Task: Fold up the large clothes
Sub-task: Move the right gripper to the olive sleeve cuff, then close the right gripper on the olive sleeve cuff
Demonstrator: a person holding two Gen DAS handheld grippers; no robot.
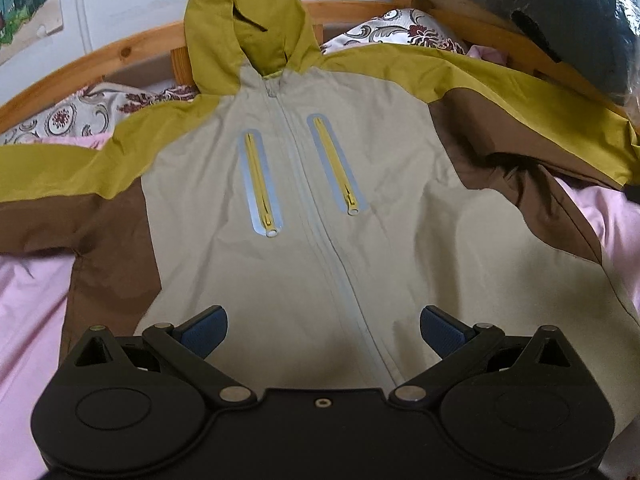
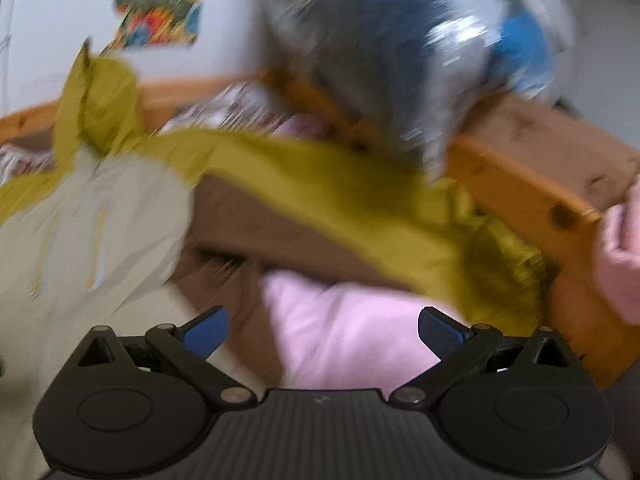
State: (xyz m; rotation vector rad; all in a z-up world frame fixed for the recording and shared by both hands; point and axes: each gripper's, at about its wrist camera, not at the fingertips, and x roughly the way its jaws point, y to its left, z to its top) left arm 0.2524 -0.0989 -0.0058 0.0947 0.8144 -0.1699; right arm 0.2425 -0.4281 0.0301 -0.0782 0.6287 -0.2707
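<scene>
Both claws, the left claw (image 1: 324,332) and the right claw (image 2: 323,332), gape wide and empty above the jacket (image 1: 320,200), which lies spread face-up on the bed (image 1: 32,300), sleeves out, no fold apparently begun.

Soft, even daylight lit both views; the left was sharp, the right smeared by motion blur, edges fisheye-bent and dark-cornered.

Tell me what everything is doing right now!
Jacket: spread flat, front up, not folded.
Main zipper: closed.
Hood: propped up against the bed frame.
Sleeves: spread out sideways.
Left gripper: open, empty, over the hem.
Right gripper: open, empty.
</scene>
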